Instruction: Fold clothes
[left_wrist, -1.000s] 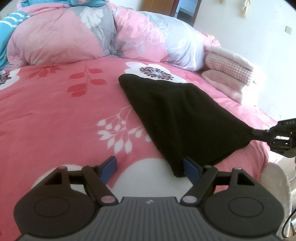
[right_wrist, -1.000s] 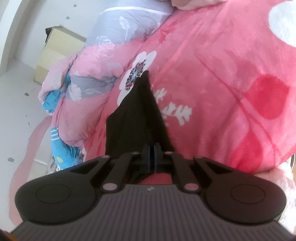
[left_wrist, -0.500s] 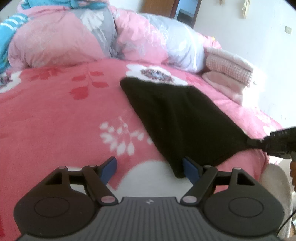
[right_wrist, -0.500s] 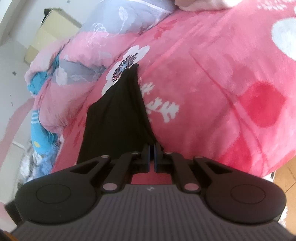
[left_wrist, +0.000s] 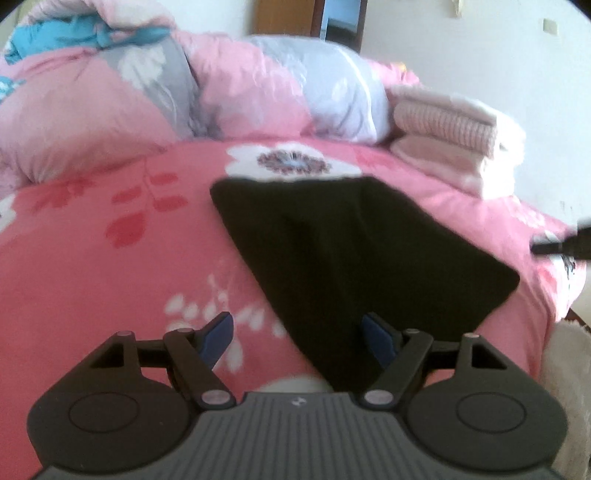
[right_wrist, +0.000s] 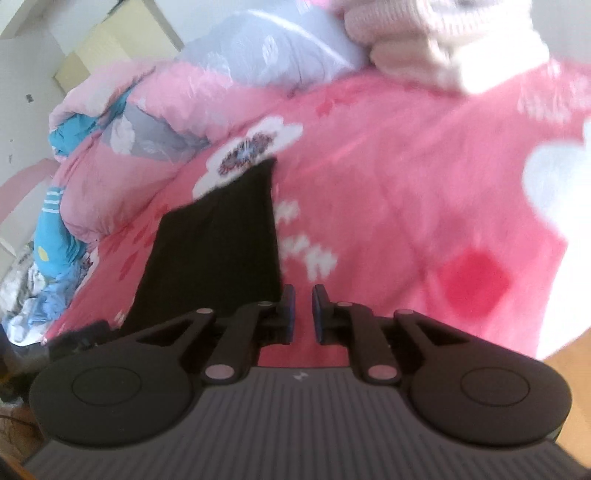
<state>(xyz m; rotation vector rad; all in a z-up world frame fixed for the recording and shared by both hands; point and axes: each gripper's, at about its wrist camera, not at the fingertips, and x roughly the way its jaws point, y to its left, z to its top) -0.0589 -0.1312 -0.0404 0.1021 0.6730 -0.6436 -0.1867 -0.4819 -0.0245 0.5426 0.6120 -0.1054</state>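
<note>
A black garment (left_wrist: 351, 258) lies flat on the pink floral bed cover (left_wrist: 92, 258), narrow at the far end and wide at the near end. My left gripper (left_wrist: 297, 334) is open just above its near left corner, and the cloth's left edge runs between the blue pads. My right gripper (right_wrist: 303, 314) is open by a small gap with nothing in it, just right of the garment's (right_wrist: 221, 236) edge. In the left wrist view the right gripper (left_wrist: 561, 245) is a blurred tip beyond the cloth's right corner, apart from it.
A stack of folded pink towels (left_wrist: 454, 136) sits at the far right of the bed. A bunched pink, grey and blue duvet (left_wrist: 147, 92) fills the far side. The bed's edge drops to wooden floor (right_wrist: 569, 350) on the right, beside a white fluffy thing (left_wrist: 569, 369).
My right gripper opened and let go of the garment's right corner, which now lies on the bed. It drew away to the right. The left gripper moved forward over the cloth, still open.
</note>
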